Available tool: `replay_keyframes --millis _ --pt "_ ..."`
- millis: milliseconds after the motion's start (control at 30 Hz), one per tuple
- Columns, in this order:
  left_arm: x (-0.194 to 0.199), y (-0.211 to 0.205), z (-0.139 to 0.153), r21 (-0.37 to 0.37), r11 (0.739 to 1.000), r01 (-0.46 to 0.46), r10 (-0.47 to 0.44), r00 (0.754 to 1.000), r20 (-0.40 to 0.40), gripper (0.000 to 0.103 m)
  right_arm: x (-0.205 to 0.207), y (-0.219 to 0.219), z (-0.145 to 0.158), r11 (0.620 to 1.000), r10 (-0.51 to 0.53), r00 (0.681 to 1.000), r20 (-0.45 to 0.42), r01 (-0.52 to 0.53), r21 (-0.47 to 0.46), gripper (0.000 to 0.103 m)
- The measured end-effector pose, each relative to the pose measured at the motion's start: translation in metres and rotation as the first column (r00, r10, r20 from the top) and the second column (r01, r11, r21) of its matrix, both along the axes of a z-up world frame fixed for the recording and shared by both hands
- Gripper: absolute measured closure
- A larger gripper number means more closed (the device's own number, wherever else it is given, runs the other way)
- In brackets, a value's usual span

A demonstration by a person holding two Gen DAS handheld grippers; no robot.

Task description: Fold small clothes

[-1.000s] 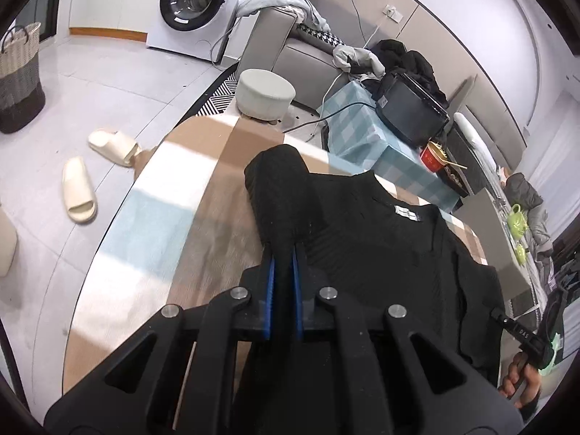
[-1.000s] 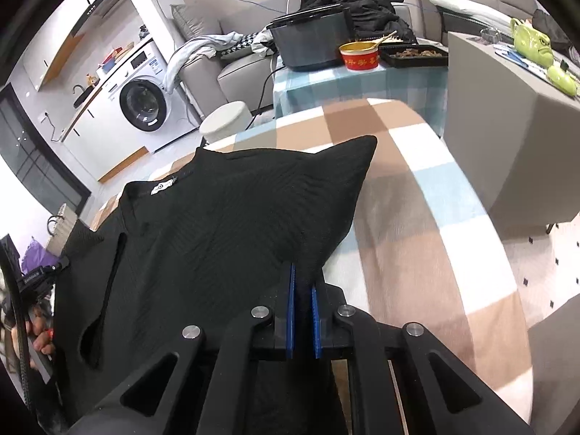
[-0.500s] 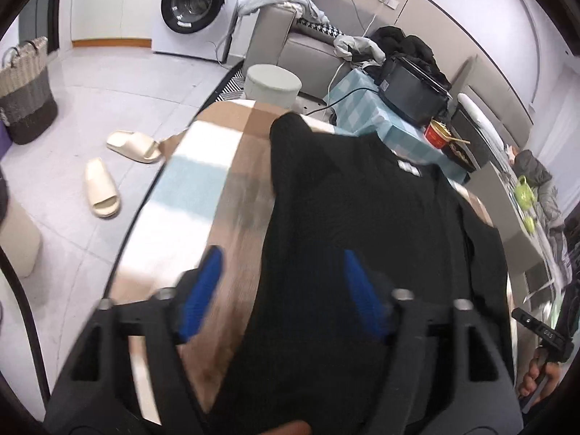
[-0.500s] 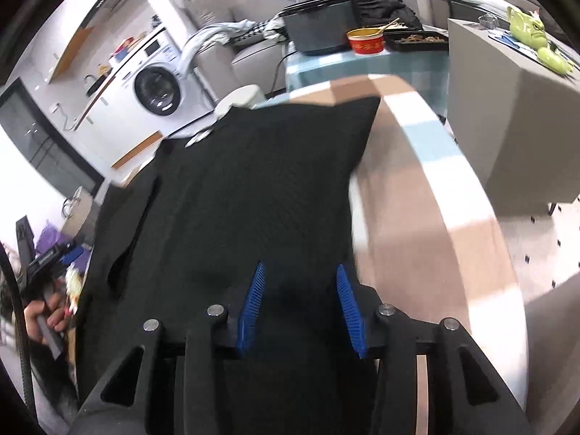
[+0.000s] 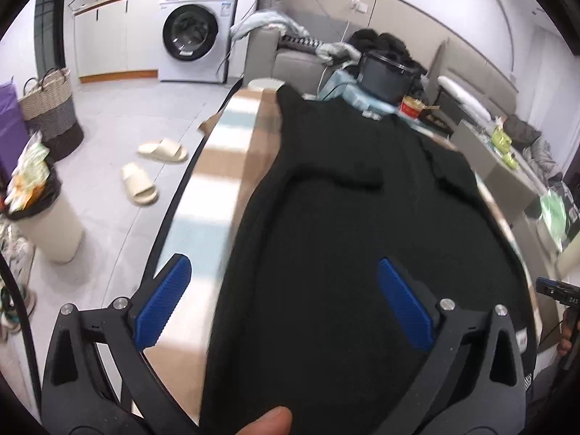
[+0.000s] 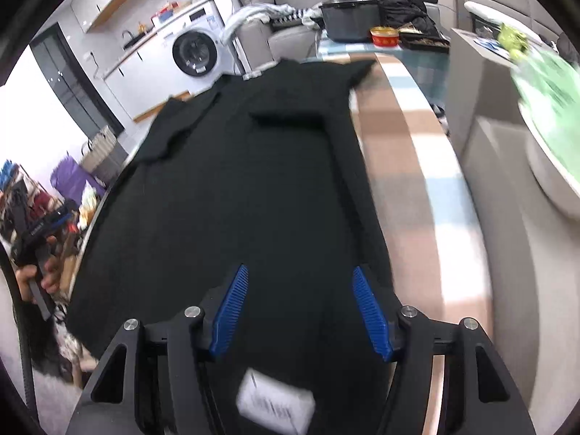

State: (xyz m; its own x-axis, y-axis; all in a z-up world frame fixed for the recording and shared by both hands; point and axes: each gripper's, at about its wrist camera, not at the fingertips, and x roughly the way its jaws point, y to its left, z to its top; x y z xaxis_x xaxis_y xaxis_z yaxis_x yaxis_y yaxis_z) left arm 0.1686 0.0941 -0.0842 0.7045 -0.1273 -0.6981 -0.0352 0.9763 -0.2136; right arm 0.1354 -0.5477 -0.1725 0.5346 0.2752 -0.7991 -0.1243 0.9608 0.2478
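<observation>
A black knit sweater (image 5: 344, 217) lies spread on the table with the checked cloth (image 5: 217, 166), both sleeves folded in over the body. It also shows in the right wrist view (image 6: 235, 188), with a white label (image 6: 275, 404) near the hem. My left gripper (image 5: 286, 304) is open and empty above the sweater's lower part. My right gripper (image 6: 301, 308) is open and empty above the hem. Each view shows the other gripper at its edge, held in a hand.
The table with the checked cloth (image 6: 406, 152) has bare cloth on both sides of the sweater. Beyond its far end stand a dark cooker (image 6: 349, 18), a red bowl (image 6: 385, 35) and a sofa. Slippers (image 5: 139, 183), a bin (image 5: 47, 217) and a basket (image 5: 50, 116) are on the floor.
Both grippers were shut on the sweater's sleeves a second ago. They have let go, opened wide and pulled back and up. The sleeves now lie folded on the body.
</observation>
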Motion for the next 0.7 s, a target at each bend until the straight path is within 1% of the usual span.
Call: replay_keyframes --millis 100,200,267,333,433,567,633,667,700 --pt "-0.037 0.010 -0.010 -0.046 0.999 -0.024 0.023 0.999 -0.029 0.001 -0.023 -0.012 -0.012 1.000 -0.004 0.999 -0.050 0.004 -0.006 0.041" --pt "-0.070 0.017 -0.027 -0.039 0.998 -0.041 0.038 0.996 -0.076 0.001 -0.048 -0.026 -0.024 1.000 0.003 0.995 -0.097 -0.003 0.001 0.041" --pt "-0.089 0.020 -0.033 -0.048 0.998 -0.042 0.036 0.994 -0.102 0.005 -0.061 -0.031 -0.029 1.000 0.013 0.994 -0.110 -0.011 0.021 0.041" --pt "-0.102 0.024 -0.039 -0.065 0.997 -0.031 0.023 0.992 -0.127 0.011 -0.068 -0.034 -0.031 0.999 0.023 0.994 -0.110 -0.020 0.028 0.041" --pt "-0.108 0.028 -0.044 -0.072 0.997 0.002 -0.013 0.988 -0.154 0.013 -0.079 -0.034 -0.035 0.998 0.039 0.994 -0.106 -0.034 0.045 0.041" --pt "-0.117 0.027 -0.052 -0.024 1.000 0.007 -0.012 0.979 -0.205 0.014 -0.084 -0.038 -0.038 0.998 0.033 0.993 -0.116 -0.027 0.052 0.041" --pt "-0.111 0.027 -0.055 -0.028 1.000 0.011 -0.018 0.972 -0.236 0.017 -0.086 -0.041 -0.039 0.998 0.033 0.992 -0.123 -0.026 0.059 0.041" --pt "-0.109 0.027 -0.056 -0.032 0.999 0.009 -0.017 0.971 -0.237 0.017 -0.082 -0.041 -0.038 0.998 0.033 0.992 -0.125 -0.024 0.066 0.041" --pt "-0.109 0.026 -0.055 -0.044 0.999 0.017 -0.027 0.972 -0.235 0.019 -0.081 -0.042 -0.039 0.996 0.034 0.992 -0.125 -0.023 0.086 0.041"
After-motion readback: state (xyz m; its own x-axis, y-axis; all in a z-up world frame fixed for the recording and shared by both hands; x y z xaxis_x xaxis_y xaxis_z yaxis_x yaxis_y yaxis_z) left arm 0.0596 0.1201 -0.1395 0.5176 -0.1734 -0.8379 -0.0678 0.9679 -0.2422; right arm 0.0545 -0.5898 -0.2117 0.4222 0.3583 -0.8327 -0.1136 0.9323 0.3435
